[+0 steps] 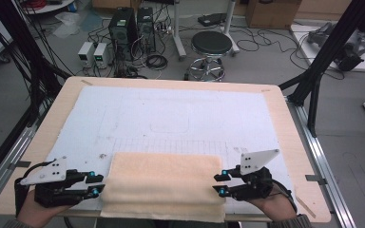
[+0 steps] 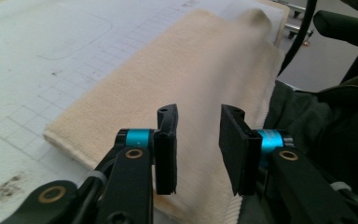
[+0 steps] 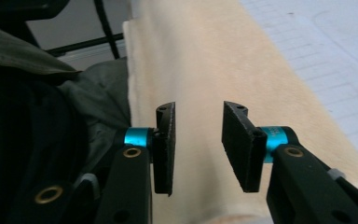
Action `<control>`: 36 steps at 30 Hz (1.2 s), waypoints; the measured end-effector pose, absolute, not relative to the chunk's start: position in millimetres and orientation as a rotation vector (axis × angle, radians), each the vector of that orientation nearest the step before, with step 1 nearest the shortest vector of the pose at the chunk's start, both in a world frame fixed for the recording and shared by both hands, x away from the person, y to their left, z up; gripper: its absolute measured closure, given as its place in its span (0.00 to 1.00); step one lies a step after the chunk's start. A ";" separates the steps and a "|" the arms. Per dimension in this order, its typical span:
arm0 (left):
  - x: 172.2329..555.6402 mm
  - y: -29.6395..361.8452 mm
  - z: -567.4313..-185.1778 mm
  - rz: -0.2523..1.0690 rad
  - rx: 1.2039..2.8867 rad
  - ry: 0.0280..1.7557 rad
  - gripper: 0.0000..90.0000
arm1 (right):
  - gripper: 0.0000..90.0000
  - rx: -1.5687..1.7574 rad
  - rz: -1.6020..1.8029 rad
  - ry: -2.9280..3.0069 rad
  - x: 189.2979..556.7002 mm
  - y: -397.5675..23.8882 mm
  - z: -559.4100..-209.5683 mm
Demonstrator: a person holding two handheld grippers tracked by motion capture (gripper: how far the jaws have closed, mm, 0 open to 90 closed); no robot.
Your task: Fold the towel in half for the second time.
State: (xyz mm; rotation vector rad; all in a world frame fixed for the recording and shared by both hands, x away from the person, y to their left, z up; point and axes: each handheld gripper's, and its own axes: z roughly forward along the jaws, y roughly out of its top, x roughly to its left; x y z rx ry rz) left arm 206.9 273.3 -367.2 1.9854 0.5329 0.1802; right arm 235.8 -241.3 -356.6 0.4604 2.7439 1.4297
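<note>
Pale wood rims the table (image 1: 285,123), whose white gridded mat (image 1: 171,114) takes up most of the top. At six o'clock on that mat lies the cream towel (image 1: 164,183), folded into a long band with its near edge hanging over the table's front lip. The left gripper (image 1: 95,184) sits at the band's nine o'clock end and the right gripper (image 1: 220,184) at its three o'clock end — both with jaws apart and gripping nothing, the cloth lying beyond and under the pads in each gripper view. To fold again cleanly, I judge each gripper should pinch all layers at a matching corner, lift evenly, and carry both ends together toward twelve o'clock — uneven heights would skew the fold.
</note>
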 end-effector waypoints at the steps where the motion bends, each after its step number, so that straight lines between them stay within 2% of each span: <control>1: 210.1 273.9 -368.7 0.185 1.986 0.542 0.72 | 0.70 0.482 1.426 2.730 239.5 -243.7 -358.0; 11: 258.8 258.8 -399.1 0.258 2.004 0.683 0.61 | 0.56 0.659 1.250 2.661 292.9 -237.2 -388.5; 20: 304.2 245.9 -420.6 0.289 2.079 0.795 0.44 | 0.45 0.789 1.182 2.693 330.4 -232.6 -416.0; 22: 309.9 245.7 -426.5 0.270 2.096 0.827 0.41 | 0.44 0.799 1.175 2.720 333.4 -231.8 -422.3; 26: 316.9 245.6 -434.9 0.190 2.116 0.856 0.42 | 0.49 0.840 1.195 2.789 336.8 -232.6 -431.3; 29: 318.5 245.4 -437.2 0.132 2.108 0.867 0.51 | 0.57 0.837 1.220 2.813 337.5 -233.0 -432.8; 33: 316.6 246.6 -436.7 0.125 2.098 0.849 0.71 | 0.73 0.816 1.232 2.830 337.2 -232.2 -432.9; 36: 314.4 245.6 -435.1 0.142 2.098 0.837 0.83 | 0.83 0.781 1.235 2.841 336.3 -231.5 -431.4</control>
